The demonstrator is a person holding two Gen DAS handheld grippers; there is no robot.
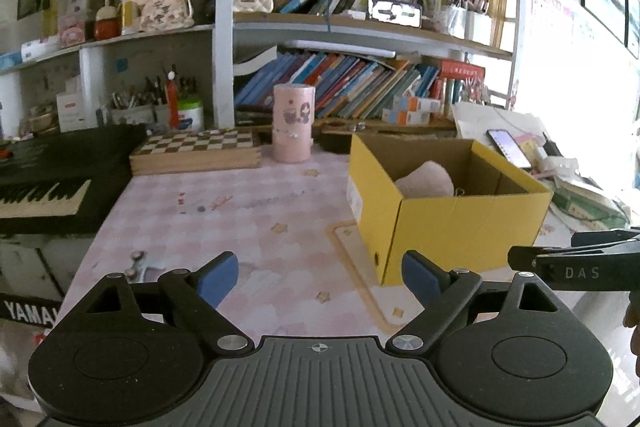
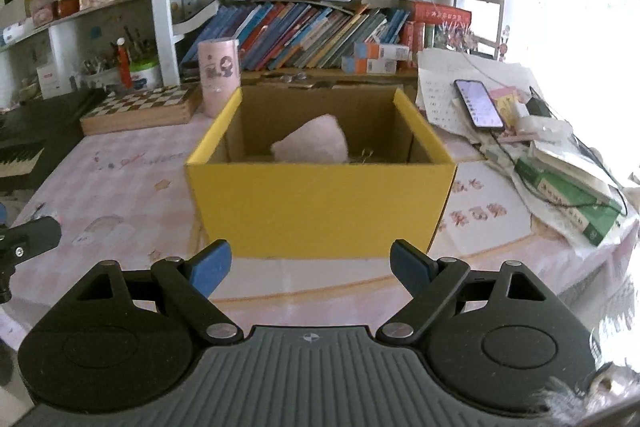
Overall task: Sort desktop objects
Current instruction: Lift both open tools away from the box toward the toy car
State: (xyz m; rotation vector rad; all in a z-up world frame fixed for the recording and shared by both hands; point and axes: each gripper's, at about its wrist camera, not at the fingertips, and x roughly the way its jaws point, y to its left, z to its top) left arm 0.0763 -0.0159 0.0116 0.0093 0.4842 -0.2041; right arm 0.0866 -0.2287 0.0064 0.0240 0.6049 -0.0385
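both tongs wide apart, nothing held, near the yellow box

landmark: box (image 2: 320,203), yellow outside, brown inside, top open, standing on the pink checked table (image 1: 224,211).

inside the box: a pink plush (image 2: 310,146) leaning toward the far wall; something small and metallic just right of it, too small to tell.

just in front of the box: right gripper (image 2: 310,267), blue pads (image 2: 210,269) spread wide, nothing between them, only the box's front wall beyond.

left of the box, facing its near corner: left gripper (image 1: 320,277), pads likewise spread wide, only bare table between them; tip of the other tool at the right edge of that view.

behind the box, to its left: pink cylinder (image 2: 219,77), upright, touching nothing but the table; further left, a chessboard (image 2: 140,109) lying flat; beyond that, a black keyboard (image 1: 44,179).

right of the box: a phone (image 2: 478,103), screen lit, lying on papers, and a green book (image 2: 568,201) nearer the table edge.

behind everything: shelves (image 1: 360,27) crammed with leaning books.
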